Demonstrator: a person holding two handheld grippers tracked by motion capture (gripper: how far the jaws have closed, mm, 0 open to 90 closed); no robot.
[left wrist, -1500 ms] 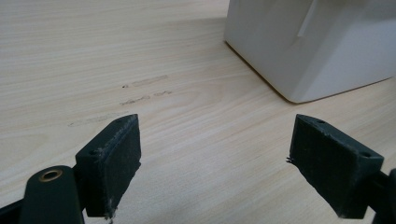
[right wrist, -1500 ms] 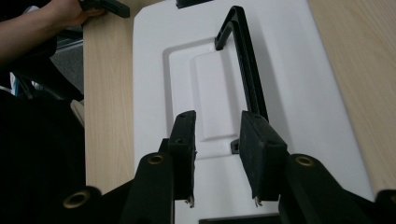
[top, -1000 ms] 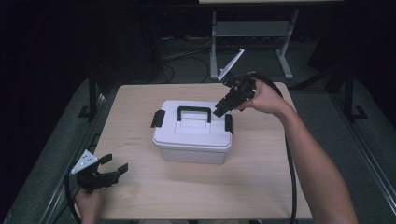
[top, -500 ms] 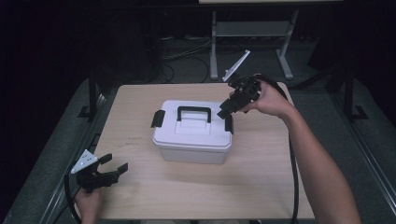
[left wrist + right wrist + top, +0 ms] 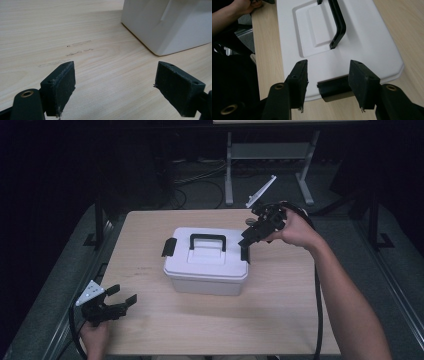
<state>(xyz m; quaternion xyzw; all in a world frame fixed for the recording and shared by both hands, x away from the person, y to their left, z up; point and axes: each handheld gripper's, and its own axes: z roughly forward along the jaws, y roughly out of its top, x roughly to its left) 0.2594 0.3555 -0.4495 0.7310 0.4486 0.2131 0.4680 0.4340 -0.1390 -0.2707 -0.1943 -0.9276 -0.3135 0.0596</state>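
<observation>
Jaws of the right gripper (image 5: 327, 82) stand apart, and they have just been opening; the black latch (image 5: 334, 88) on the near end of the white storage box (image 5: 367, 45) lies between them, low down by their roots. Whether either pad brushes the latch is hard to say from this angle, but there is clear daylight on both sides of it, so nothing is clamped. Beyond the tips, the box lid stretches away, with its black carrying handle (image 5: 338, 22) lying flat ahead of the jaws and slightly to their right-hand side.

From the high view, the right gripper (image 5: 252, 237) hangs tilted down over the box's right end, where that latch (image 5: 244, 254) sits; the right hand (image 5: 292, 227) grips it from behind. A second black latch (image 5: 169, 247) sits at the opposite end of the box (image 5: 207, 267), well away from these jaws.

The left gripper (image 5: 120, 297) rests low near the front left corner of the surface (image 5: 280, 320), held by the left hand (image 5: 95, 337), well apart from the box. Its jaws are wide apart with nothing between them but bare wood (image 5: 110, 75); a corner of the box (image 5: 165, 27) lies ahead of them, off toward the right-hand jaw, and does not touch it
</observation>
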